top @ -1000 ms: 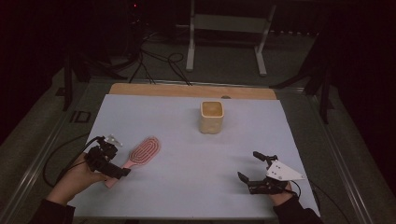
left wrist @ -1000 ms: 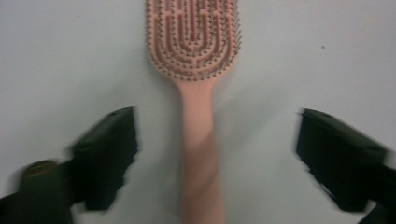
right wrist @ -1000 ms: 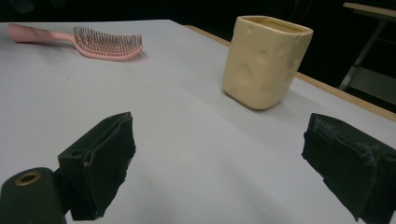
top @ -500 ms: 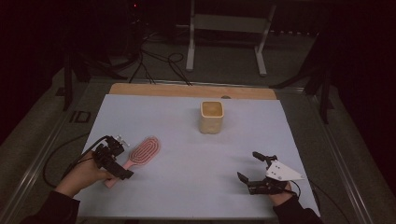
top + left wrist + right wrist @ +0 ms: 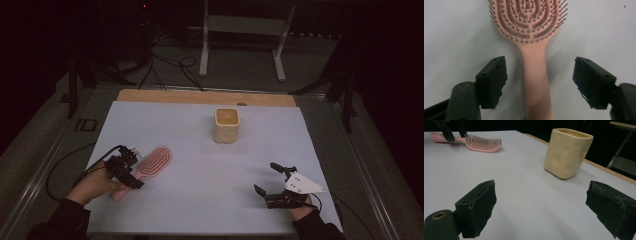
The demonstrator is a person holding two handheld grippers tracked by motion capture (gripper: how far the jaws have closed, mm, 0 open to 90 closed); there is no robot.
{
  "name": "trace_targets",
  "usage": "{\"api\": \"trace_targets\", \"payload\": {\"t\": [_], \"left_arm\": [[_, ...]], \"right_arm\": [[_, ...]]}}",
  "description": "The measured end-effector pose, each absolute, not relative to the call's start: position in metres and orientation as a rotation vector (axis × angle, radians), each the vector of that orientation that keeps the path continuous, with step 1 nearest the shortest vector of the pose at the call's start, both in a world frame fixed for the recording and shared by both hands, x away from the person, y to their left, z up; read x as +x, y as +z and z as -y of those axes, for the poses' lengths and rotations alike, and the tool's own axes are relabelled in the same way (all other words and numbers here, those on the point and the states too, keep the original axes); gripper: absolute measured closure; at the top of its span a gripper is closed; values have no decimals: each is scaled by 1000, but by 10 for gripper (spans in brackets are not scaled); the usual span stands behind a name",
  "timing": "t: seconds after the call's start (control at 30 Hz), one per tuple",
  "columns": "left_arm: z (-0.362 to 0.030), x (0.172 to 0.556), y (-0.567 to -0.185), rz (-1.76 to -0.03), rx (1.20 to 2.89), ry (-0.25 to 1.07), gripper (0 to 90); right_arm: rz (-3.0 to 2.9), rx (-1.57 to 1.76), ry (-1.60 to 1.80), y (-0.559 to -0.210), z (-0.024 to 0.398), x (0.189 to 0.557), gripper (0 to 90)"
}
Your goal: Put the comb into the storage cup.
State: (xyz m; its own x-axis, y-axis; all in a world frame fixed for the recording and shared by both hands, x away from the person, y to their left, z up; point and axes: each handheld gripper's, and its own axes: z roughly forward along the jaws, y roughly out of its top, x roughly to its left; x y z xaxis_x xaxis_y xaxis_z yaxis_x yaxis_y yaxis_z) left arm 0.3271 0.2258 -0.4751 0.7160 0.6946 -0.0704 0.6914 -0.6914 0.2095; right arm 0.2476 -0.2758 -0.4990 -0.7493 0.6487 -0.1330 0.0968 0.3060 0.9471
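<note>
Lying flat, bristles up, near the left front of the white table sheet [image 5: 200,200], pink plastic paddle hairbrush [image 5: 530,30] has its handle between the left gripper [image 5: 539,82]'s 2 jaws. Jaws have just been closing, pads clear of handle on both sides. Right gripper [image 5: 544,207] spread wide, holding nothing. Cream dimpled ceramic cup [image 5: 227,125] stands upright, well apart.

Left hand-held gripper [image 5: 539,82] closing, still agape; right hand-held gripper [image 5: 544,212] wide.
</note>
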Motion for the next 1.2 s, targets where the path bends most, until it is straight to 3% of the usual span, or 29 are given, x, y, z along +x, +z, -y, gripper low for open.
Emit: {"api": "trace_targets", "payload": {"t": [0.27, 0.7, 1.2], "left_arm": [[-225, 331, -478, -1118, 2707, 25, 470], [-221, 336, -482, -1133, 2712, 30, 640], [-222, 342, -486, -1174, 2715, -37, 684]], "right_arm": [[-2078, 659, 1456, -499, 276, 248, 88], [-2078, 658, 1457, -499, 276, 248, 88], [-2077, 657, 1459, -499, 276, 247, 88]]}}
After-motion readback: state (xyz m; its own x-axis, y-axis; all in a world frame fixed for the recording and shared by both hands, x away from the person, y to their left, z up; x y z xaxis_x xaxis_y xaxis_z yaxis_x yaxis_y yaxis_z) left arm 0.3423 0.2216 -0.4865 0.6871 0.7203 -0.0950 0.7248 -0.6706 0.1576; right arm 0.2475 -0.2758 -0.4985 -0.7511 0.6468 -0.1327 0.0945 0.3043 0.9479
